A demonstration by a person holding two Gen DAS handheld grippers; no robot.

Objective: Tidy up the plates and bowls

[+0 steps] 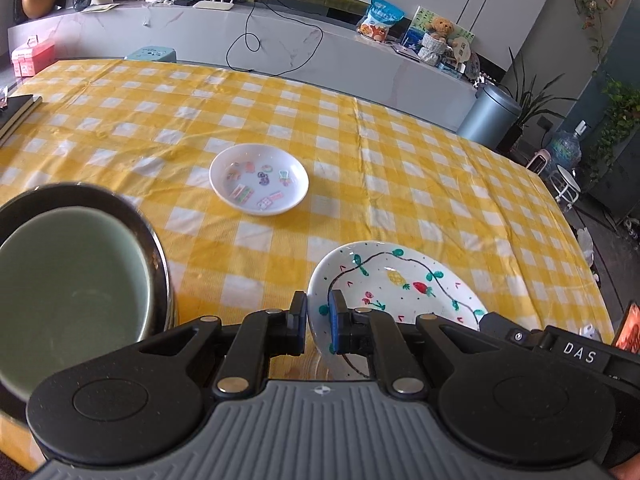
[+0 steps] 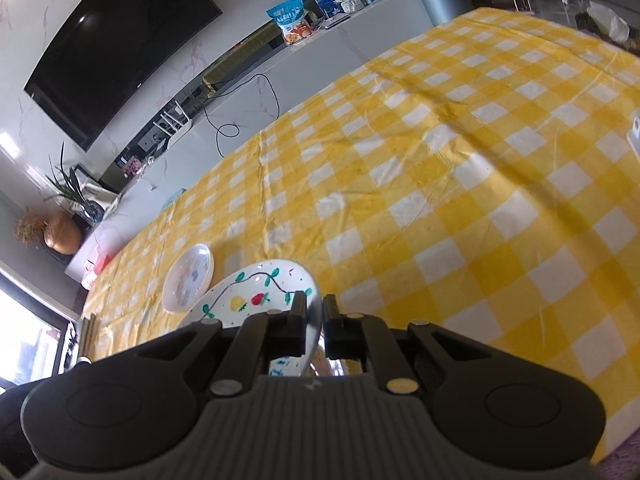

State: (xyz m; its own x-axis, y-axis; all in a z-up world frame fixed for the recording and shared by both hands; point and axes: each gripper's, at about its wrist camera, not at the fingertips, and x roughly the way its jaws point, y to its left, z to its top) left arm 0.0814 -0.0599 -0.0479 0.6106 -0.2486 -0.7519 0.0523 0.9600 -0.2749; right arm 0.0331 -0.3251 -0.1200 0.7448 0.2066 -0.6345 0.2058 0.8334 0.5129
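A white plate painted with fruit and a vine (image 1: 396, 280) is lifted above the yellow checked tablecloth (image 1: 280, 112). My left gripper (image 1: 318, 320) is shut on its left rim. My right gripper (image 2: 314, 322) is shut on its right rim; the plate (image 2: 256, 292) shows tilted in the right wrist view. A smaller white plate with stickers (image 1: 259, 178) lies flat on the cloth beyond and shows in the right wrist view (image 2: 188, 278). A green bowl (image 1: 68, 292) sits inside a dark metal bowl (image 1: 154, 248) at the left.
A dark book (image 1: 16, 112) lies at the table's far left edge. Behind the table runs a white counter (image 1: 280, 40) with a router, cables, a snack bag and a teddy bear. A grey bin (image 1: 490, 116) stands past the far right corner.
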